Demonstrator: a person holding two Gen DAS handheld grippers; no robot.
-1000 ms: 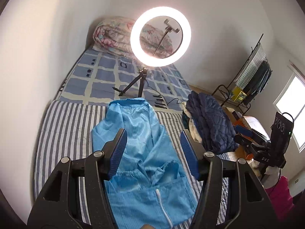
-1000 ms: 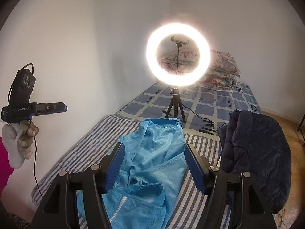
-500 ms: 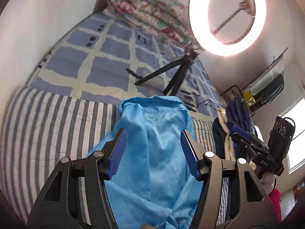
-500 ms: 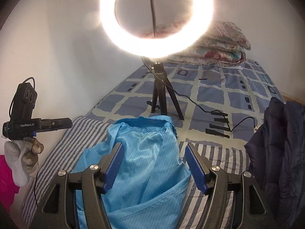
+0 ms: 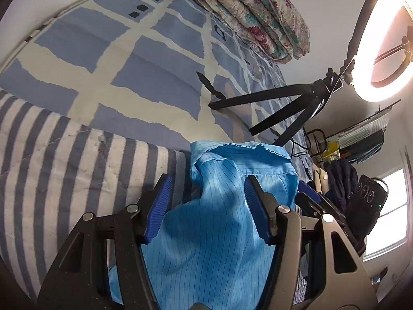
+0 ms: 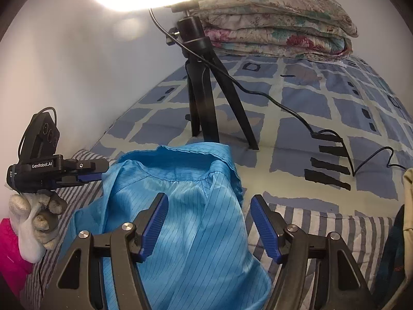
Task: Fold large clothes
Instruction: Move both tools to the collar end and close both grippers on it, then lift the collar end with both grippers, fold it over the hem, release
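Both our grippers, left point(image 5: 207, 206) and right point(image 6: 207, 223), have dropped toward the pinstriped, shiny blue garment's point(image 6: 180, 206) collar. Jaws spread, empty. Slippery cloth may slide free if we pinch one layer.

Bed point(image 5: 108, 59) bearing blue garment point(image 5: 211, 232), tripod point(image 6: 204, 98).

Ahead lies a bed point(image 5: 108, 59) in blue-checked sheet against a white wall point(image 6: 77, 64), folded floral quilt point(image 6: 278, 33) at its far end — ring light point(image 5: 382, 51) on tripod point(image 6: 206, 103), window point(image 5: 387, 214) rightward.
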